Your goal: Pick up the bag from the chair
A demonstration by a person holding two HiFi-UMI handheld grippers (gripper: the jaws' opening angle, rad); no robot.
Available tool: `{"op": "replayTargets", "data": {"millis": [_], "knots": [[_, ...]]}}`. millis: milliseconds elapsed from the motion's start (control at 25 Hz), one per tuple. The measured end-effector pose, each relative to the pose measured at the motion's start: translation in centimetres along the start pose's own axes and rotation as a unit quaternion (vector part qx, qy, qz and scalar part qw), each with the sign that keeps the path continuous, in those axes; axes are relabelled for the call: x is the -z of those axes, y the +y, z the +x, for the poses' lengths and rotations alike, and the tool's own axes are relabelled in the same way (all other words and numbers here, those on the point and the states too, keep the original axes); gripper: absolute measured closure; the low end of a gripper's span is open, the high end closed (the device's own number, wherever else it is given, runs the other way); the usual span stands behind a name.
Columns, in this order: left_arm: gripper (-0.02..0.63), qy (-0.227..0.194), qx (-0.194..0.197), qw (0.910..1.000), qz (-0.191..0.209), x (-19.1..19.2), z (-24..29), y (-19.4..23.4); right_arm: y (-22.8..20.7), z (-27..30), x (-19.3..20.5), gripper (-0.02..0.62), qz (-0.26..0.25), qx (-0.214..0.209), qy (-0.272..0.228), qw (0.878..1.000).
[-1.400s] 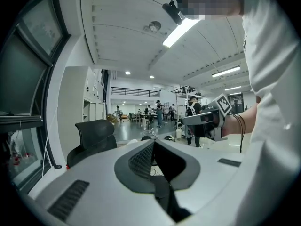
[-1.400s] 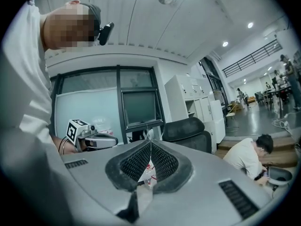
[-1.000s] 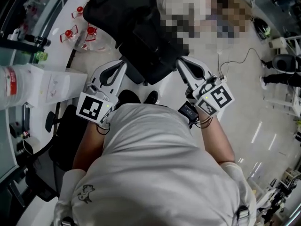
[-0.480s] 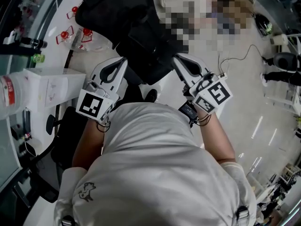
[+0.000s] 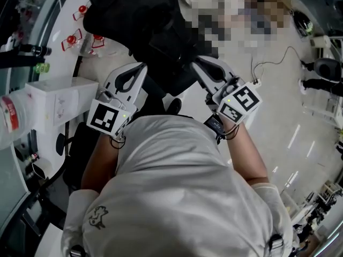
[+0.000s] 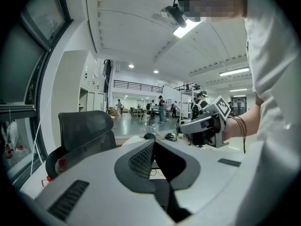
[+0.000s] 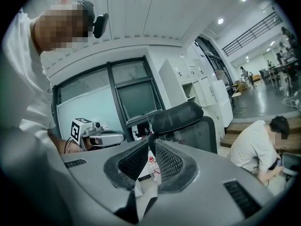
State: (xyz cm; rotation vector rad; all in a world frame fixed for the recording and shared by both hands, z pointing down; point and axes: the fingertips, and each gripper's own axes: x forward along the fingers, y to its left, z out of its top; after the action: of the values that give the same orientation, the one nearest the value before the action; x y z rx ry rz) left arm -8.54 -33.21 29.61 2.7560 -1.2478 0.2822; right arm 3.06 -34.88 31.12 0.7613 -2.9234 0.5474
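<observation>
My left gripper [image 5: 141, 67] and right gripper [image 5: 197, 64] are in the middle of the head view, side by side. Both have their jaws pressed together with nothing in them. The black chair [image 7: 183, 119] stands right in front of me. The dark bag [image 5: 166, 52] lies on it, top middle of the head view, between my two grippers' tips. I cannot tell if they touch it.

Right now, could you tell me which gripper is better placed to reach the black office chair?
Right, probably. The right gripper has the black office chair straight beyond its shut jaws; from the left gripper, also shut, the chair sits off to the left. I cannot pick out the bag.
</observation>
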Motion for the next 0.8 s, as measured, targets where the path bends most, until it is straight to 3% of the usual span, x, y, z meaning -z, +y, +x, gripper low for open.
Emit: {"op": "replayTargets", "data": {"millis": [240,800], "knots": [[0.595,0.007,0.013,0.9999,-0.007,0.8,1.6,2.1,-2.1,2.6,0.5,0.556,0.026,0.003,0.005,1.000],[0.595,0.052,0.027,0.9977,-0.035,4.5,4.1,6.8,-6.4,8.4,4.2,0.472,0.098,-0.002,0.039,0.994]]}}
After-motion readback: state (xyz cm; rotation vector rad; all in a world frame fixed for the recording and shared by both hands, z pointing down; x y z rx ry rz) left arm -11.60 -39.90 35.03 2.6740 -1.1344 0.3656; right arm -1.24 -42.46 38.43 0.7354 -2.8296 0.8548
